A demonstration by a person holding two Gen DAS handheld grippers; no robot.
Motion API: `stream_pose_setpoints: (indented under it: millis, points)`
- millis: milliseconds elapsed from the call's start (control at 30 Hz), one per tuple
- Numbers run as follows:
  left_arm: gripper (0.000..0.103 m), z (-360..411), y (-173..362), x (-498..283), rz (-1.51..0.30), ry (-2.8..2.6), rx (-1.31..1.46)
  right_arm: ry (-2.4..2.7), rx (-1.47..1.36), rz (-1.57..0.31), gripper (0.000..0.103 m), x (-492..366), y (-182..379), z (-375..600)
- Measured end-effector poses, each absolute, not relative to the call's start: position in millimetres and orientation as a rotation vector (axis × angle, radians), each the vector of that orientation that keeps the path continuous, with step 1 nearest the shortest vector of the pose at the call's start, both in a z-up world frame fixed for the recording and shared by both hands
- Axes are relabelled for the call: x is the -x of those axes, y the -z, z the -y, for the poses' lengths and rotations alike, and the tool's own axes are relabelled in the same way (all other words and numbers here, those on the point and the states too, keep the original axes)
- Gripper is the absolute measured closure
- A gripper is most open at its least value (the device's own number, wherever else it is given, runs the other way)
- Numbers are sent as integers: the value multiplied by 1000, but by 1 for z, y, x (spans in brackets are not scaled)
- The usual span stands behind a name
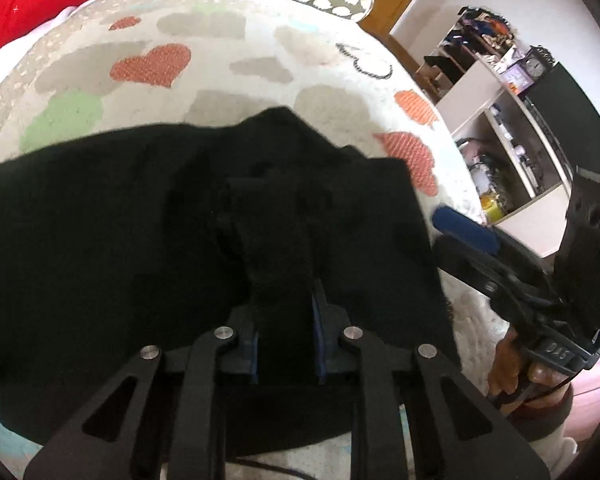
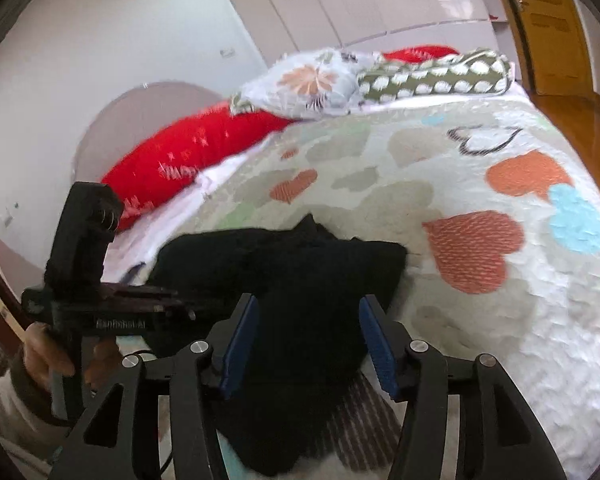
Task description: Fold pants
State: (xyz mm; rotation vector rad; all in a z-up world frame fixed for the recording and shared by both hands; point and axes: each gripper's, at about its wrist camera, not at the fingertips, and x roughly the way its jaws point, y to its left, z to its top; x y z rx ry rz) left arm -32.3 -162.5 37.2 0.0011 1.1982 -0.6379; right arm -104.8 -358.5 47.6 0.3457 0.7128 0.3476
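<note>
Black pants (image 1: pixel 100 240) lie bunched on a heart-patterned bedspread (image 1: pixel 220 80). In the left wrist view my left gripper (image 1: pixel 272 216) is shut on a raised fold of the black fabric near the middle of the pile. One blue-padded finger (image 1: pixel 464 228) of the right gripper reaches in at the pants' right edge. In the right wrist view my right gripper (image 2: pixel 309 304) stands open, and the pants (image 2: pixel 300 256) lie between and under its blue pads (image 2: pixel 240 344). The pads do not visibly clamp the cloth. A hand holds the left gripper's body (image 2: pixel 100 308) at the left.
Pillows sit at the bed's head: a red one (image 2: pixel 188 160), a floral one (image 2: pixel 308 84) and a spotted one (image 2: pixel 432 76). Wide bedspread (image 2: pixel 460 160) stretches beyond the pants. White shelving with clutter and a clock (image 1: pixel 536 66) stands right of the bed. A wooden door (image 2: pixel 548 32) lies behind.
</note>
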Motion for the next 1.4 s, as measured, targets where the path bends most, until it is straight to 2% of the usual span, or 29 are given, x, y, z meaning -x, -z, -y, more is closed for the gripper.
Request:
stream_pose_setpoints:
  millis: [67, 133, 167, 200, 267, 500, 700, 933, 1033, 1233, 1400]
  points:
    - [84, 161, -38, 35, -1202, 635, 4, -329, -277, -735, 51, 90, -40, 349]
    - [78, 158, -39, 35, -1213, 621, 19, -318, -246, -793, 56, 76, -26, 345]
    - [75, 153, -39, 37, -1223, 608, 24, -298, -233, -844, 64, 67, -17, 344]
    - [73, 146, -42, 39, -1226, 602, 29, -293, -223, -855, 65, 64, -13, 344]
    - [60, 135, -49, 42, -1230, 579, 45, -294, -228, -836, 62, 70, -20, 346]
    - [50, 113, -80, 62, -1188, 551, 15, -355, -144, -784, 60, 117, -52, 327]
    - [45, 97, -80, 81, -1179, 526, 47, -362, -21, -880, 59, 138, -13, 292]
    - [45, 81, -70, 82, -1174, 461, 89, -384, -67, -787, 56, 125, -51, 293]
    - [38, 74, -69, 79, -1148, 434, 101, -404, -73, -747, 56, 108, -61, 282]
    - [36, 66, -61, 68, -1100, 350, 74, -385, -30, -819, 56, 53, -33, 244]
    - [36, 61, -54, 60, -1085, 318, 64, -378, -22, -841, 51, 49, -30, 243]
